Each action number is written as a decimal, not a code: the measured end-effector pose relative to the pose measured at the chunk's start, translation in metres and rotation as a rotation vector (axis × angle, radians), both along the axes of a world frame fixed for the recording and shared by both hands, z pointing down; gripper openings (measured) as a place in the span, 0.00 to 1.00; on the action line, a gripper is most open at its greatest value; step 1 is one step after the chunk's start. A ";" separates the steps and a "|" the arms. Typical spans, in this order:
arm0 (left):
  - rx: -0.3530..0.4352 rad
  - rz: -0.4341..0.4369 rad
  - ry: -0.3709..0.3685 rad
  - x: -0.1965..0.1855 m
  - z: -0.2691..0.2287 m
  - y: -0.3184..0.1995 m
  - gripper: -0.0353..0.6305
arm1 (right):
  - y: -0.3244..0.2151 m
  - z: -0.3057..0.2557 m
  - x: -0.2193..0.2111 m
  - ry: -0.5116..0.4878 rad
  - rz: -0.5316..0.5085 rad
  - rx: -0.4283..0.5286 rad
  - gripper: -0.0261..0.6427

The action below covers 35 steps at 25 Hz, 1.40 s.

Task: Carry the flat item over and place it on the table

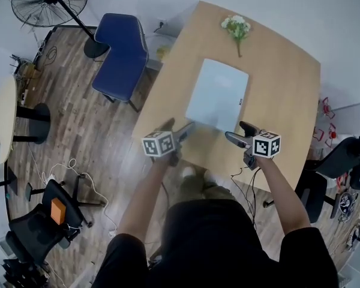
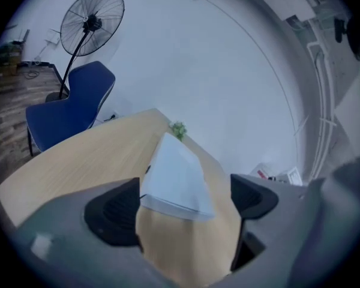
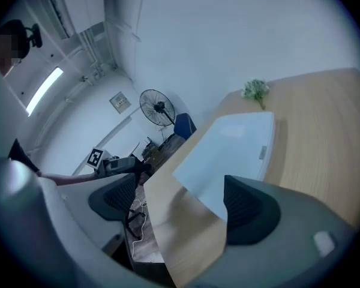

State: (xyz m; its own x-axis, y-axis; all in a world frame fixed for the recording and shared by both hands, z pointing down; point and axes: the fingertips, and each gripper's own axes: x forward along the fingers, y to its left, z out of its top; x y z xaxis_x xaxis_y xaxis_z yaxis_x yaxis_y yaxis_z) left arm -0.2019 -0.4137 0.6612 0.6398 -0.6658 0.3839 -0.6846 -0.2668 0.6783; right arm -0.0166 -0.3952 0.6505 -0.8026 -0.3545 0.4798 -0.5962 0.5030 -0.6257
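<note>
The flat item (image 1: 217, 95), a thin white rectangular slab, lies flat on the wooden table (image 1: 276, 71). In the head view my left gripper (image 1: 179, 126) hovers just short of its near left corner, and my right gripper (image 1: 238, 132) just short of its near right corner. Both stand open with nothing between the jaws. The left gripper view looks between the open left gripper (image 2: 183, 206) along the flat item (image 2: 177, 176). In the right gripper view the open right gripper (image 3: 180, 206) frames the near corner of the flat item (image 3: 228, 152).
A small bunch of white flowers (image 1: 236, 27) lies on the table beyond the item. A blue chair (image 1: 123, 53) and a standing fan (image 1: 48, 2) are left of the table. A black office chair (image 1: 48, 221) and cables lie on the floor at my left.
</note>
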 end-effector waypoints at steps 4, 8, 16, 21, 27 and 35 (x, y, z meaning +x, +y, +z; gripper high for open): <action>0.155 -0.030 -0.024 0.005 -0.061 0.039 0.75 | 0.029 -0.051 0.004 -0.036 0.039 0.096 0.71; 0.250 -0.040 -0.041 0.018 -0.106 0.084 0.75 | 0.059 -0.095 0.016 -0.063 0.126 0.198 0.71; 0.355 -0.020 -0.088 0.052 -0.150 0.144 0.63 | 0.113 -0.155 0.055 0.024 0.232 0.359 0.55; 0.459 -0.025 -0.046 0.070 -0.188 0.131 0.34 | 0.122 -0.181 0.085 0.035 0.349 0.429 0.31; 0.477 -0.060 -0.073 0.073 -0.197 0.107 0.14 | 0.124 -0.192 0.103 0.060 0.435 0.500 0.04; 0.507 -0.076 -0.190 0.086 -0.200 0.100 0.05 | 0.115 -0.195 0.135 0.170 0.497 0.543 0.04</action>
State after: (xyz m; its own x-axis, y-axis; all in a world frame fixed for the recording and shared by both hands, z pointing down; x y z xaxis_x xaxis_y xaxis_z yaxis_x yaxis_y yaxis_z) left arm -0.1160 -0.3135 0.4617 0.5331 -0.8393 0.1065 -0.8127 -0.4731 0.3401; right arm 0.1185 -0.2807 0.4553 -0.4169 -0.8774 0.2375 -0.8996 0.3608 -0.2462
